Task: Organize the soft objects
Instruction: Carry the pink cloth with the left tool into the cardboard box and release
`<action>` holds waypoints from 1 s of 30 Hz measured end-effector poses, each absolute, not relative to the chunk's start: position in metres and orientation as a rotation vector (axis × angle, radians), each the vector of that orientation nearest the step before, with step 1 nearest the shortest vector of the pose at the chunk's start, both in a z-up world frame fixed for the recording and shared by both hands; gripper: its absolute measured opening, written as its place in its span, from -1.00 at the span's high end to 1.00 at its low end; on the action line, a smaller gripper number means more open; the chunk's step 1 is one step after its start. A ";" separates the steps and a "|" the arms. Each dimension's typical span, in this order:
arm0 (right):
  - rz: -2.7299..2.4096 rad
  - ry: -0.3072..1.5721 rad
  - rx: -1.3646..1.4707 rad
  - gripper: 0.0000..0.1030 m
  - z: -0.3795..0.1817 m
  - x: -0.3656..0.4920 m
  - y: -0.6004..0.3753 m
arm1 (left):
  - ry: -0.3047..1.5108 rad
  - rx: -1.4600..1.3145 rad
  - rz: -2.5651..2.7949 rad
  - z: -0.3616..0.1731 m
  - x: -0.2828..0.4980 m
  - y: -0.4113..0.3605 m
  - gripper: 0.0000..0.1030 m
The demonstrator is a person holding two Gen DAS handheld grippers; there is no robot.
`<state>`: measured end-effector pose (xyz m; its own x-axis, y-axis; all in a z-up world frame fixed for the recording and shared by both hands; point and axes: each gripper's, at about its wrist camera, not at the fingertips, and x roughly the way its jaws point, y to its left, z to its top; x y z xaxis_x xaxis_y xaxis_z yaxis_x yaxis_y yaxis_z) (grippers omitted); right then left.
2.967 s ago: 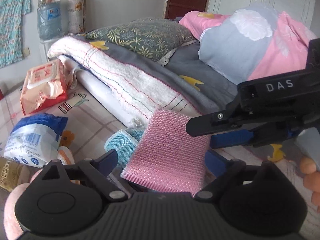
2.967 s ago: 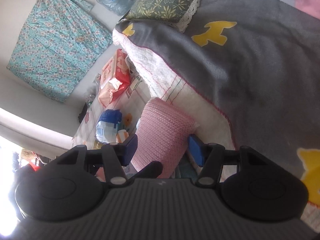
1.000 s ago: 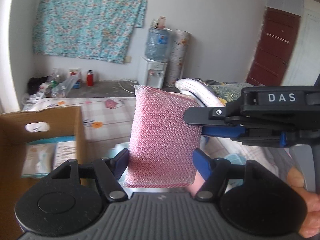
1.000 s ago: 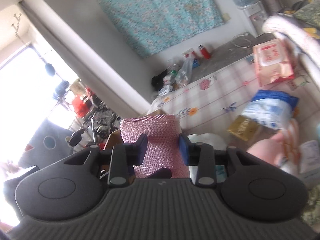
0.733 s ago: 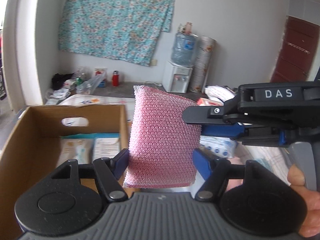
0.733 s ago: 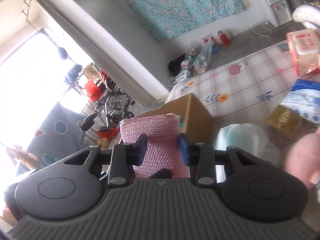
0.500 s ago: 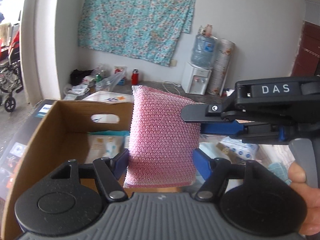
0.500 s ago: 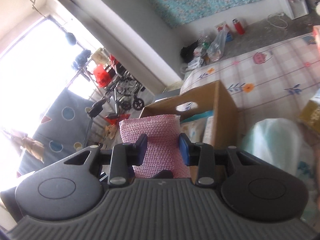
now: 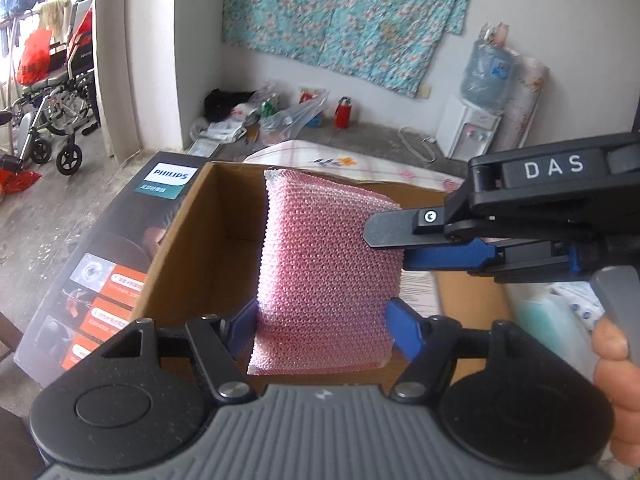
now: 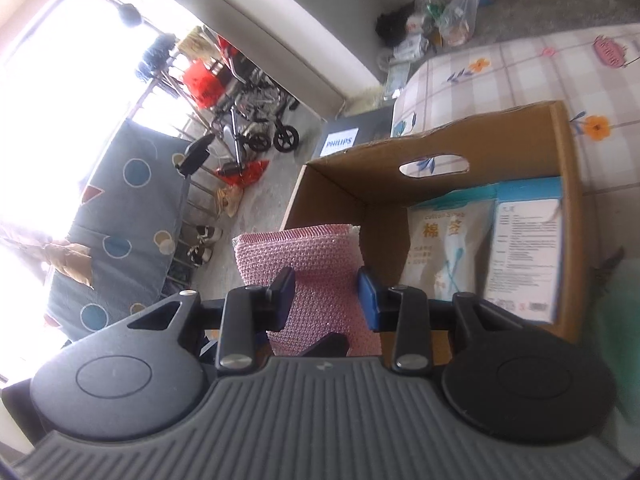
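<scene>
A pink mesh sponge (image 9: 324, 276) is held in the air by both grippers above an open cardboard box (image 9: 188, 248). My left gripper (image 9: 320, 322) is shut on its lower edge. My right gripper (image 10: 326, 294) is shut on the sponge (image 10: 304, 264) from the side; it shows in the left wrist view as the black tool marked DAS (image 9: 500, 220). The box (image 10: 568, 184) sits on the bed and holds flat white and blue packets (image 10: 484, 248).
The box has a hand hole (image 10: 434, 166) in its far wall and a printed Philips side (image 9: 104, 264). A checked bedsheet (image 10: 560, 68) lies beyond it. A wheelchair (image 9: 52, 120), bags and a water dispenser (image 9: 468, 128) stand on the floor.
Both grippers have carried the pink sponge from the folded bedding across the bed to above the box. The box has come closer and now sits right under the sponge.
</scene>
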<state>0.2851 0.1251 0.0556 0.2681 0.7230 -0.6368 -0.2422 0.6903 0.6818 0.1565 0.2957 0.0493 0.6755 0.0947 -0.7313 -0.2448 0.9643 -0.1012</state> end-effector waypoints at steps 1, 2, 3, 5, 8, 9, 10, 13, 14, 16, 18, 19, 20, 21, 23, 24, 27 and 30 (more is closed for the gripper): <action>0.689 1.138 0.519 0.35 0.049 0.295 0.133 | 0.819 -0.189 0.203 0.046 0.165 0.303 -0.38; 0.686 1.153 0.531 0.35 0.043 0.305 0.141 | 0.831 -0.177 0.211 0.043 0.174 0.309 -0.38; 0.682 1.167 0.540 0.35 0.036 0.315 0.147 | 0.844 -0.165 0.224 0.040 0.182 0.316 -0.38; 0.681 1.201 0.572 0.32 0.017 0.334 0.159 | 0.868 -0.145 0.252 0.033 0.197 0.328 -0.39; 0.661 1.251 0.563 0.32 -0.015 0.357 0.176 | 0.919 -0.102 0.286 0.016 0.218 0.340 -0.47; 0.638 1.268 0.552 0.32 -0.027 0.363 0.181 | 0.943 -0.093 0.293 0.011 0.222 0.342 -0.49; 0.619 1.275 0.535 0.32 -0.033 0.365 0.183 | 0.959 -0.090 0.288 0.006 0.223 0.343 -0.49; 0.619 1.272 0.518 0.32 -0.042 0.367 0.185 | 0.930 -0.052 0.269 0.007 0.219 0.337 -0.56; 0.624 1.265 0.513 0.32 -0.042 0.366 0.184 | 0.922 -0.041 0.265 0.007 0.218 0.335 -0.56; 0.631 1.248 0.505 0.32 -0.038 0.365 0.181 | 0.918 -0.023 0.274 0.008 0.218 0.331 -0.53; 0.638 1.222 0.496 0.32 -0.029 0.363 0.176 | 0.914 -0.017 0.282 0.010 0.218 0.328 -0.48; 0.642 1.208 0.494 0.32 -0.022 0.361 0.172 | 0.908 -0.022 0.277 0.013 0.217 0.327 -0.48; 0.652 1.194 0.493 0.32 -0.015 0.359 0.168 | 0.901 -0.029 0.270 0.016 0.215 0.327 -0.48; 0.665 1.177 0.490 0.32 -0.006 0.356 0.163 | 0.893 -0.037 0.264 0.021 0.211 0.325 -0.49; 0.687 1.136 0.471 0.31 0.013 0.348 0.151 | 0.870 -0.056 0.245 0.031 0.205 0.319 -0.56; 0.695 1.115 0.462 0.30 0.021 0.343 0.145 | 0.857 -0.063 0.236 0.037 0.201 0.315 -0.61; 0.705 1.049 0.460 0.18 0.048 0.321 0.114 | 0.817 -0.073 0.210 0.053 0.182 0.298 -0.69; 0.699 0.983 0.491 0.09 0.066 0.291 0.073 | 0.766 -0.101 0.159 0.067 0.161 0.277 -0.77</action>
<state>0.2908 0.0732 0.0658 0.3701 0.7262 -0.5793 -0.3083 0.6843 0.6609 0.1609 0.2768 0.0675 0.7093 0.1060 -0.6969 -0.1793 0.9833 -0.0329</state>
